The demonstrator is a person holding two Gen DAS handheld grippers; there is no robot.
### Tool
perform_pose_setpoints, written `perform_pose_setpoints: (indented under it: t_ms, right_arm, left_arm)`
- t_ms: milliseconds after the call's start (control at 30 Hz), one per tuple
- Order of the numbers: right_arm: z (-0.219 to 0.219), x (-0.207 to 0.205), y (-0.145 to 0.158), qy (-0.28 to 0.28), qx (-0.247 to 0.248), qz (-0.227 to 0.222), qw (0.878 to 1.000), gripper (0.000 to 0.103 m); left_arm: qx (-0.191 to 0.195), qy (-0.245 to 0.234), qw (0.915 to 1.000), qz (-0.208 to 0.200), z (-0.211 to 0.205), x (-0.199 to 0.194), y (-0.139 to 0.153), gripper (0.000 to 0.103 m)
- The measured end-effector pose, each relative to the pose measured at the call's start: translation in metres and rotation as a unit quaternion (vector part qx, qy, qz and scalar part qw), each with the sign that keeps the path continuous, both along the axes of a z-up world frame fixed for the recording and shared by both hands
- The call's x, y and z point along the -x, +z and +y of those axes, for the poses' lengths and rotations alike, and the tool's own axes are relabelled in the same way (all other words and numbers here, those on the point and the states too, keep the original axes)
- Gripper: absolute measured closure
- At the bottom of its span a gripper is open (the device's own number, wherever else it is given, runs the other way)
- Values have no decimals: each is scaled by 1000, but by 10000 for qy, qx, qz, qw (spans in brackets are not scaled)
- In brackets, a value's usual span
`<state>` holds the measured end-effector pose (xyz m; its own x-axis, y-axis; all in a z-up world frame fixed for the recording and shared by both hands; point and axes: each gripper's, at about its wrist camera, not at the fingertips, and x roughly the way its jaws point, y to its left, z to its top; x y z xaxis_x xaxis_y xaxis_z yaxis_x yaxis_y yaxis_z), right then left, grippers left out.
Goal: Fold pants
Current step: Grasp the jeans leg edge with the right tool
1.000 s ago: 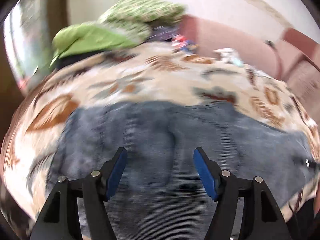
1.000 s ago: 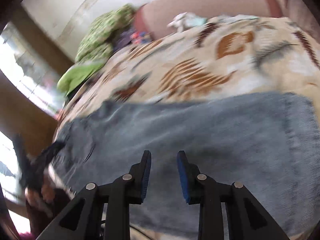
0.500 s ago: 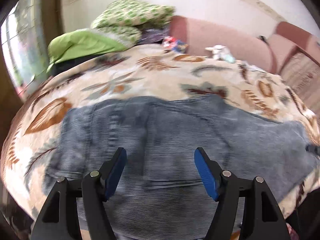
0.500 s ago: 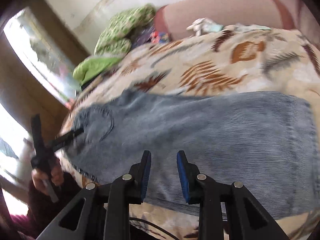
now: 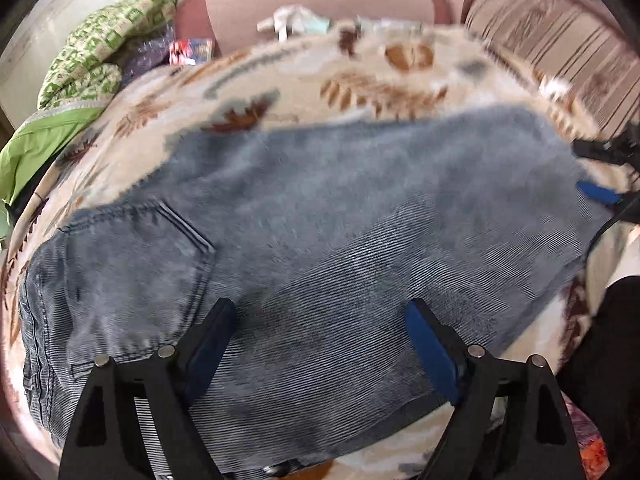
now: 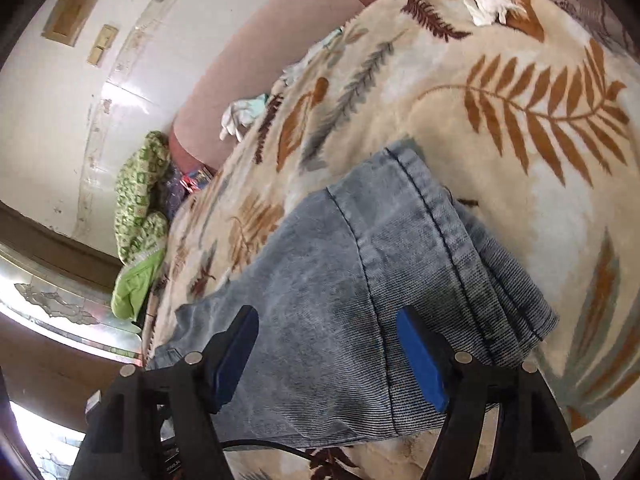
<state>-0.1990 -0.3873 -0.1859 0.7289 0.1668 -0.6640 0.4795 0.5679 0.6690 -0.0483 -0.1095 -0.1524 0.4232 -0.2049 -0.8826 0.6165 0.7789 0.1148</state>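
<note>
the pants (image 5: 320, 240) lie flat on the leaf blanket (image 5: 280, 80). both the left gripper (image 5: 320, 336) and right gripper (image 6: 326, 344) have just been opening, holding nothing. the denim looks soft but heavy; i would grasp the hem (image 6: 460, 240) at the right.

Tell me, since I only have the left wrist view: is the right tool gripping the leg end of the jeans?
Observer: No. The right tool is open. Its jaws have just been opening, and no denim is pinched between the pads. The jeans lie flat beneath it.
Operator: Are the hems lined up there?
Observer: Nearly. The hems lie stacked on the blanket, with lower layers showing past the top one on the picture's right.
</note>
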Motion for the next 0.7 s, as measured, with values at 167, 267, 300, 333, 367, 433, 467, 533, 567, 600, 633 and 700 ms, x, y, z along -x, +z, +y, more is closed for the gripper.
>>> perform_pose_setpoints:
  t_ms: [167, 267, 300, 333, 367, 433, 467, 533, 567, 600, 633, 700]
  right_arm:
    - [-1, -1, -2, -47, 120, 41, 9999, 30]
    - [-11, 12, 3, -254, 31, -86, 9996, 29]
    - [-15, 18, 7, -320, -9, -140, 9994, 29]
    - [-18, 25, 10, -364, -48, -192, 9991, 29]
    - [-22, 31, 13, -376, -80, -218, 9990, 29]
    - [-28, 46, 17, -427, -87, -198, 9989, 29]
    - [-32, 55, 19, -505, -85, -200, 9985, 29]
    - [-39, 73, 20, -603, -178, -220, 9978, 29]
    - [-42, 79, 18, -605, -268, -211, 9976, 29]
    - [-45, 85, 16, -603, -368, -203, 9973, 29]
    - [-47, 91, 13, -608, -473, -222, 9968, 29]
    - [-49, 98, 5, -604, -705, -280, 9953, 29]
  left_arm:
    - [506, -15, 9987, 6, 12, 0, -3, 4]
    - [628, -184, 9977, -169, 17, 7, -4, 2]
    - [701, -192, 9970, -254, 18, 10, -4, 1]
    - [772, -191, 9962, -340, 20, 11, -5, 0]
    - [799, -191, 9959, -391, 20, 12, -6, 0]
    - [756, -222, 9965, -296, 18, 9, -4, 0]
    - [728, -244, 9969, -165, 17, 6, -2, 0]
    - [850, -251, 9961, -21, 19, 2, 3, 0]
    - [1016, -238, 9945, 5, 22, 2, 6, 0]
    - [1165, -231, 9929, 13, 24, 2, 9, 0]
    - [1301, -241, 9912, 2, 25, 3, 12, 0]
    - [1459, -319, 9887, -126, 26, 8, 17, 0]
